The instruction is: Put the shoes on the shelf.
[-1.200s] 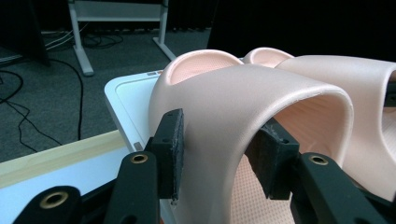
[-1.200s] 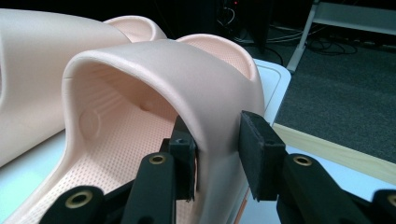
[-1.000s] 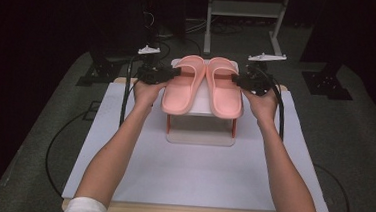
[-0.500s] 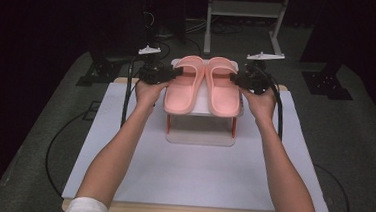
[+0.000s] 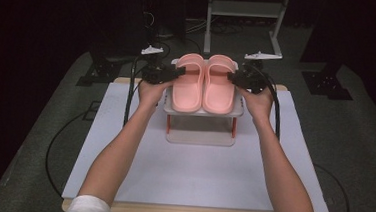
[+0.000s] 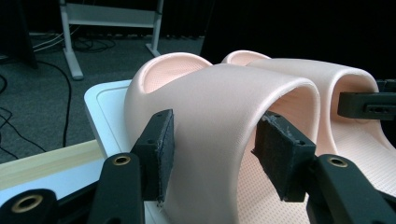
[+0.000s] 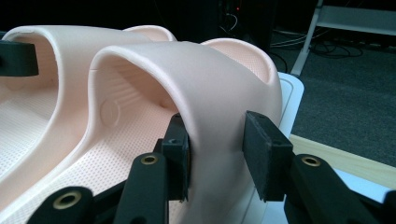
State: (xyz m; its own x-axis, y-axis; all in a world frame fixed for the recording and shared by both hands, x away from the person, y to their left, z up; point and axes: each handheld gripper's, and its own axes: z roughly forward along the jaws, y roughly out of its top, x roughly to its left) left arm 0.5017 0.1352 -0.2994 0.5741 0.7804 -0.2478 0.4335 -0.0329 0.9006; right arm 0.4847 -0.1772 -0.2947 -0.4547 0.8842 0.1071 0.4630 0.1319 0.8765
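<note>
Two pink slippers stand side by side on a small white two-tier rack [image 5: 203, 112] at the table's far middle. My left gripper [image 5: 178, 73] reaches in from the left, and its jaws straddle the left slipper's [image 5: 187, 88] strap [image 6: 219, 102]. They have just been opening: the inner pad [image 6: 275, 158] stands clear of the strap. From the right, my right gripper [image 5: 233, 78] straddles the right slipper's [image 5: 219, 90] strap [image 7: 205, 79] in the same way. It too has just been opening, and its outer pad [image 7: 261, 158] is off the strap. Neither gripper [image 6: 215, 158] [image 7: 219, 158] presses on its strap.
The rack stands on a white mat [image 5: 196, 177] over a wooden table. Each gripper's black cable trails over the table's far edge. Behind the table are a grey metal frame [image 5: 245, 10], floor cables and dark stand feet [image 5: 98, 72].
</note>
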